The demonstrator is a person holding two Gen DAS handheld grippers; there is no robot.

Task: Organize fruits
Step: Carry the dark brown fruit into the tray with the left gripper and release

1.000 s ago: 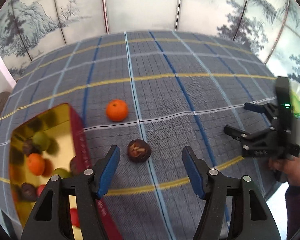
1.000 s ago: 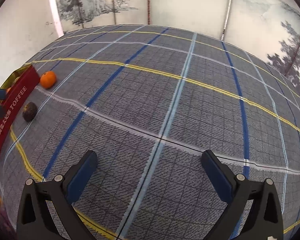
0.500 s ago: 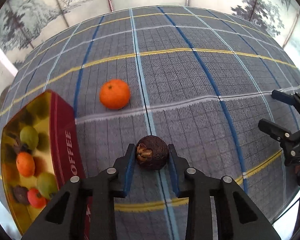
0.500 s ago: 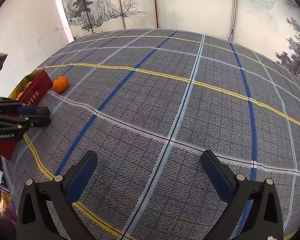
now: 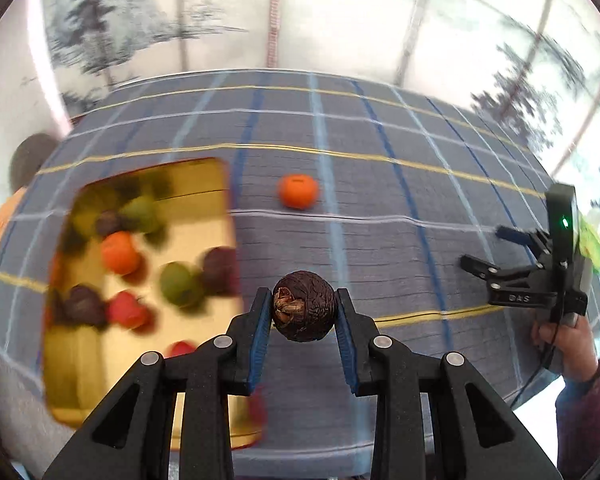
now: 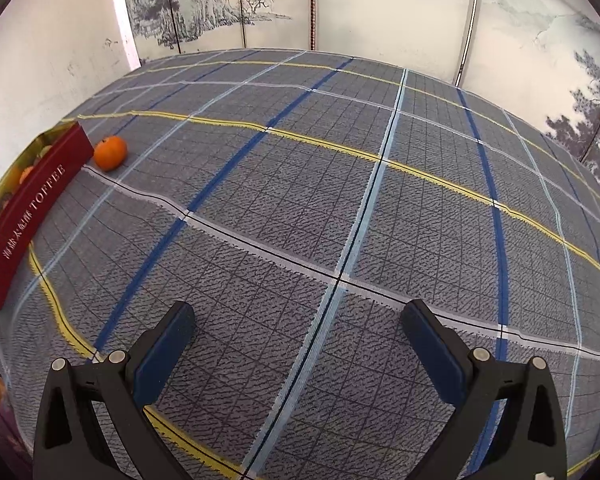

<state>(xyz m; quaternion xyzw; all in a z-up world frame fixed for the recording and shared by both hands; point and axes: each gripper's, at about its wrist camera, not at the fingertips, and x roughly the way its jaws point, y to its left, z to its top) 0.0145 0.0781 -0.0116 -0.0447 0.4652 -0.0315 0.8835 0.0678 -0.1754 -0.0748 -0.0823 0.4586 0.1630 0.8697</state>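
Note:
My left gripper [image 5: 303, 312] is shut on a dark brown wrinkled fruit [image 5: 304, 306], held above the cloth just right of the tin. The gold-lined red toffee tin [image 5: 208, 176] lies at the left with several green, orange, red and dark fruits inside. An orange [image 5: 298, 191] rests on the cloth beyond the tin's far right corner; in the right wrist view the orange [image 6: 110, 153] sits beside the tin [image 6: 36, 208]. My right gripper [image 6: 300, 344] is open over bare cloth, and my right gripper [image 5: 488, 252] also shows at the right in the left wrist view.
A grey plaid tablecloth [image 6: 340, 200] with blue, yellow and white lines covers the table. Painted screen panels [image 6: 380, 8] stand behind the far edge. A hand in a dark red sleeve [image 5: 580, 360] holds the right gripper near the table's right edge.
The left gripper shut on the dark fruit, lifted it off the cloth and carried it toward the tin, whose inside now fills more of the view. The right gripper stayed put.

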